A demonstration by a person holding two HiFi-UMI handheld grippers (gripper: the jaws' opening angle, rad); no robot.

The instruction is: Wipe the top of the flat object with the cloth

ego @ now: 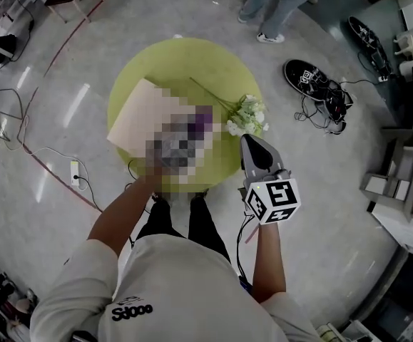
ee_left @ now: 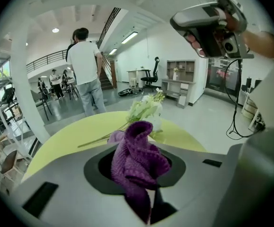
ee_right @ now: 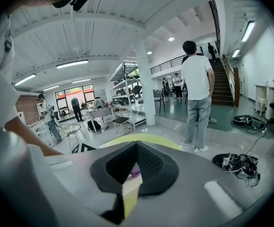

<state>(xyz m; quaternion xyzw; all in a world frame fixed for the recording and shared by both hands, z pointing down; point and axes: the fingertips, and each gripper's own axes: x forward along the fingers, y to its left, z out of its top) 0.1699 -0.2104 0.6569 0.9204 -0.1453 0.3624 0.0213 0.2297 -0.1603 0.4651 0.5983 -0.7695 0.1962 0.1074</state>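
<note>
One purple cloth (ee_left: 137, 157) is pinched in the closed jaws of the left gripper (ee_left: 144, 188), at the one pale flat board (ego: 138, 116) lying toward 8 o'clock on the single round green table (ego: 185, 59). The right gripper (ego: 250, 142), jaws together and empty, hangs at 4 o'clock near one flower sprig (ego: 247, 114) at 3 o'clock.

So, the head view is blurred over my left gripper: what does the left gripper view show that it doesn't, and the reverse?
Only the left gripper view: the left gripper shut on the purple cloth, bunched upward. Only the head view: the pale flat board and the marker cube on the right gripper. Both: the yellow-green table, the white flowers and that right gripper.
</note>
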